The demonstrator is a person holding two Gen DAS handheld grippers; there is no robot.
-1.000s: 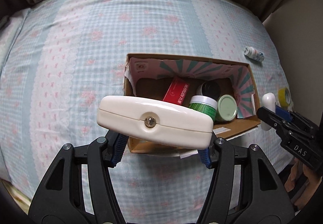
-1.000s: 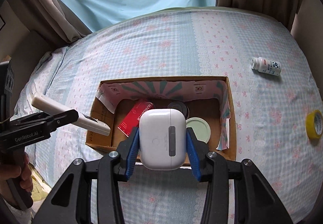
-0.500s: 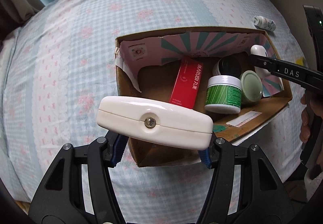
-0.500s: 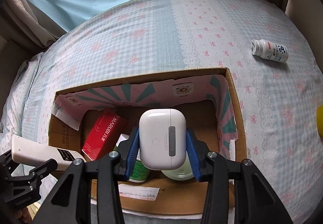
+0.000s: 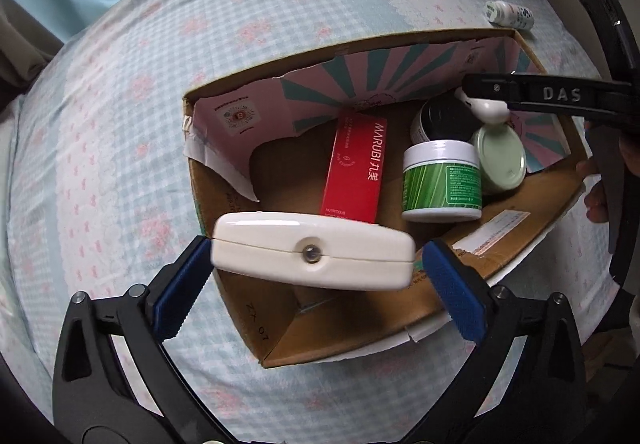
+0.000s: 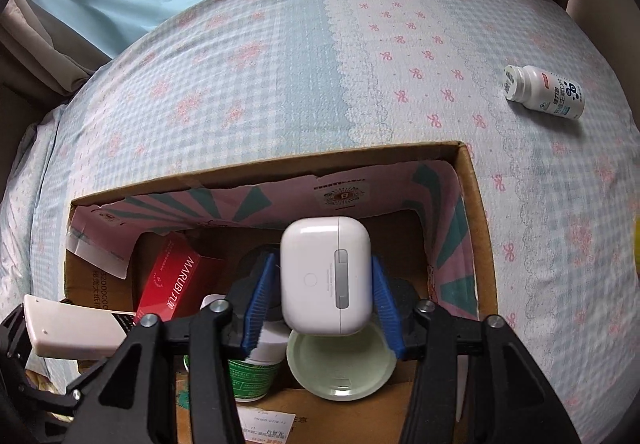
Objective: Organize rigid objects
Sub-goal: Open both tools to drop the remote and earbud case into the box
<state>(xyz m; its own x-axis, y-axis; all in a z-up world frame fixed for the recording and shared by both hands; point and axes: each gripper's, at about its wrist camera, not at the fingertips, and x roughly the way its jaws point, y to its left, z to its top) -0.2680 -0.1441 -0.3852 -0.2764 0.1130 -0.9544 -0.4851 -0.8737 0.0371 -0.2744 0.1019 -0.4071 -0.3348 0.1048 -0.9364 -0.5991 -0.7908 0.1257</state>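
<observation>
Release is being made in both views at this moment. Through the left wrist view, the left gripper (image 5: 316, 272) is being seen with its blue pads (image 5: 182, 286) spread wide, where half a second ago they were clamped on the cream case (image 5: 314, 250). A gap is now showing at the right pad, while the left pad is at most grazing the case end. The case is being left over the near-left corner of the cardboard box (image 5: 240, 308), just in front of the red carton (image 5: 356, 167); whether it is already resting on the box floor cannot be told. Further in, a green jar (image 5: 442, 183), a pale green lid (image 5: 500, 159) and a dark jar (image 5: 444, 121) are being crowded toward the right wall.

Through the right wrist view, the right gripper (image 6: 325, 296) is likewise being shown parted, with space on either side of the white earbud case (image 6: 325, 276) that was being squeezed a moment before. The earbud case is being dropped above the pale green lid, inside the box near its right wall.

Both items are judged to be delivered, so withdrawal of each tool is being called for next. On the bedspread (image 6: 280, 55) beyond the box's far-right corner, a white bottle (image 6: 544, 91) is being left lying on its side, still to be collected.
</observation>
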